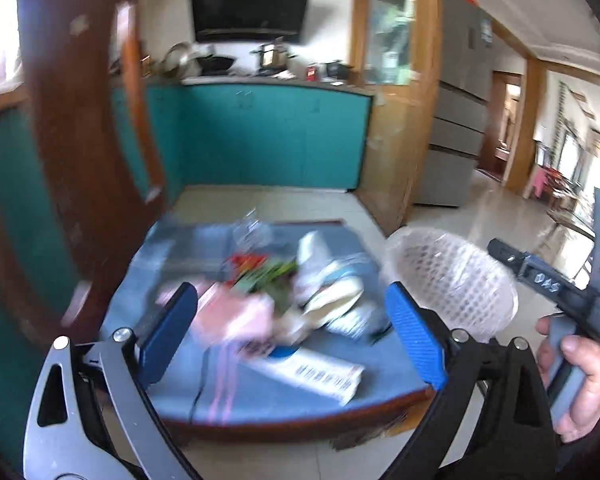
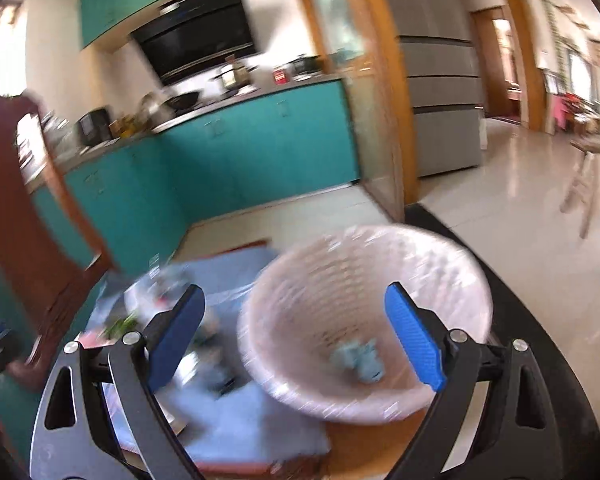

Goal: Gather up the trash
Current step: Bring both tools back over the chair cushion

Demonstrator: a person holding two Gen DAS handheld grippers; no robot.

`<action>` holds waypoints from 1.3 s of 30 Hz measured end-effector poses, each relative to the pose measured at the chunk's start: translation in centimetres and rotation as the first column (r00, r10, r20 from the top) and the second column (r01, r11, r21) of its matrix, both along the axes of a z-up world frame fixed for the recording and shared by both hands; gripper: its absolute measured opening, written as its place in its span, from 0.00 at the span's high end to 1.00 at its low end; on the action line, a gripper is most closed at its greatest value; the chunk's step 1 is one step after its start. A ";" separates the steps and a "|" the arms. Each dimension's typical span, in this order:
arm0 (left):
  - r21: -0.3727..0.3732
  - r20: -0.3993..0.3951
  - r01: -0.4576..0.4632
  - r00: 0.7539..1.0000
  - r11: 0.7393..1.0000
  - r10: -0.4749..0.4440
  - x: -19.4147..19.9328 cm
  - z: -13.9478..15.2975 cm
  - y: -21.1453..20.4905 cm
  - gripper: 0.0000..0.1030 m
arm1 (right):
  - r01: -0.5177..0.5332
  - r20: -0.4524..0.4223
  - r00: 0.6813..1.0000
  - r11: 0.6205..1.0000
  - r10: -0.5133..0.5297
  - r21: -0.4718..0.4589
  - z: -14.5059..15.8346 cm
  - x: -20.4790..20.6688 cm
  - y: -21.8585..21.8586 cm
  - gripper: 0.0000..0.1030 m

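A heap of trash (image 1: 296, 292) lies on a blue-covered table (image 1: 260, 392): pink paper (image 1: 236, 316), white and light-blue wrappers (image 1: 332, 296), red and green scraps (image 1: 260, 268), a clear plastic piece (image 1: 252, 228) and a printed white box (image 1: 320, 376). My left gripper (image 1: 292, 336) is open and empty above the heap. A white mesh bin (image 1: 452, 276) with a clear liner stands right of the table. My right gripper (image 2: 296, 340) is open and empty above the bin (image 2: 364, 312), where a crumpled light-blue piece (image 2: 360, 360) lies. Both views are blurred.
A brown wooden door (image 1: 80, 160) stands at the left. Teal kitchen cabinets (image 1: 276, 136) and a counter with cookware are behind the table. A grey fridge (image 1: 456, 112) and glossy tiled floor (image 2: 520, 208) lie to the right. The right hand-held gripper body (image 1: 556, 292) shows in the left view.
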State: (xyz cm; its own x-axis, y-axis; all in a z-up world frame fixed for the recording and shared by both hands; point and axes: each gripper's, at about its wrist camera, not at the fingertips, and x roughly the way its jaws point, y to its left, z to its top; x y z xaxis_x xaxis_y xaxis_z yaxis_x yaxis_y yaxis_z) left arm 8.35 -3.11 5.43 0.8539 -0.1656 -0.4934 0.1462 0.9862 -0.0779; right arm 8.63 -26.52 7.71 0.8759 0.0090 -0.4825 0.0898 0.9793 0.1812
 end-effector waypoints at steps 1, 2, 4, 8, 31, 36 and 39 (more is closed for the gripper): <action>0.017 -0.011 -0.015 1.000 1.000 0.015 -0.4 -0.9 0.8 0.08 | -0.031 -0.006 0.999 0.999 0.031 -0.016 -0.1 -0.3 1.4 0.13; 0.042 -0.017 -0.020 1.000 0.999 0.021 -0.7 -1.5 1.4 0.08 | -0.064 -0.012 0.998 0.997 0.063 -0.037 -0.3 -0.6 2.9 0.13; 0.118 -0.024 -0.034 0.999 0.992 0.038 -0.5 -2.5 2.2 0.08 | -0.123 -0.031 0.992 0.990 0.121 -0.067 -0.9 -1.0 5.4 0.13; 0.150 -0.030 -0.036 0.999 0.988 0.041 -0.6 -3.0 3.2 0.08 | -0.213 -0.076 0.975 0.976 0.210 -0.033 -1.7 -1.5 8.0 0.13; 0.065 -0.093 -0.001 0.996 0.998 0.007 -0.7 -3.4 2.9 0.08 | -0.234 -0.084 0.970 0.971 0.229 -0.049 -2.2 -1.5 8.9 0.13; 0.064 -0.099 -0.001 0.995 0.998 0.008 -0.6 -3.6 2.8 0.08 | -0.234 -0.083 0.970 0.971 0.229 -0.048 -2.1 -1.6 8.7 0.13; 0.063 -0.105 -0.002 0.994 0.998 0.009 -0.4 -3.7 2.7 0.08 | -0.232 -0.082 0.970 0.972 0.228 -0.047 -2.1 -1.6 8.7 0.13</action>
